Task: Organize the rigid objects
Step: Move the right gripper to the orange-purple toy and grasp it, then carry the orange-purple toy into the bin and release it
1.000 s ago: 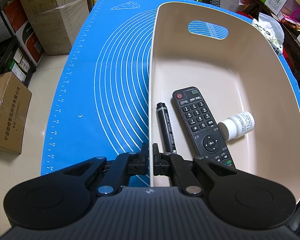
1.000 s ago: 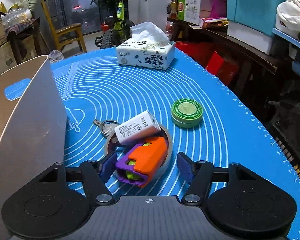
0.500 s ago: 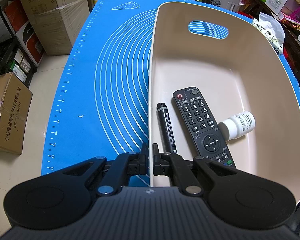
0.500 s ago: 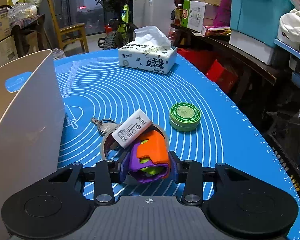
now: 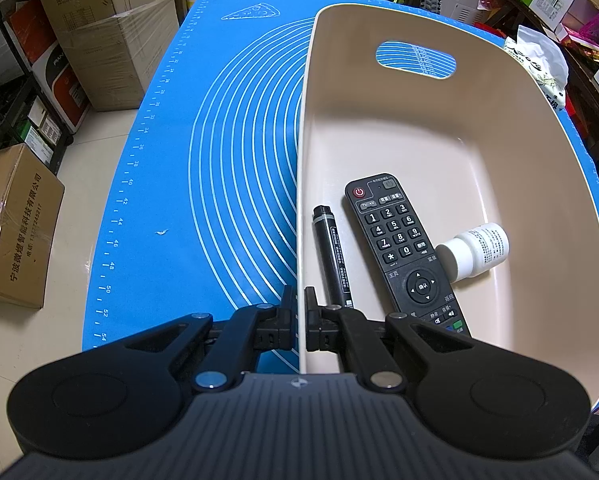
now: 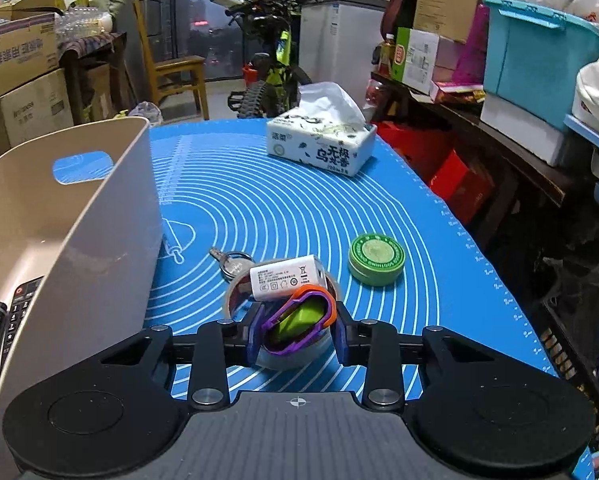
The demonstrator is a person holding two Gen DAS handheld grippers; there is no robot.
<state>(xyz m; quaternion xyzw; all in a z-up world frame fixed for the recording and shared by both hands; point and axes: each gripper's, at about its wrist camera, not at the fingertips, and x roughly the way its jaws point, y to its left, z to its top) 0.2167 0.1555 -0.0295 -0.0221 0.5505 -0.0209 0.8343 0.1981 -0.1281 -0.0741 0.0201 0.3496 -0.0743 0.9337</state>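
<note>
A second ago our right tool (image 6: 298, 330) stood spread around the orange-and-purple toy (image 6: 299, 320); now its jaws are closing on it, lifted clear of the bench, ready for the beige bin (image 5: 499, 128) our left tool (image 5: 298, 320) pinches by its rim.

Bright, even indoor light from overhead, colours saturated. Both views are sharp, no motion blur. Strong fisheye bending at the edges, corners vignetted black. Soft glare on the beige basket (image 5: 439, 128) floor and on the blue mat (image 6: 299, 208). Short soft shadows under objects. The window (image 6: 203, 4) shows dusk, adding little light.
</note>
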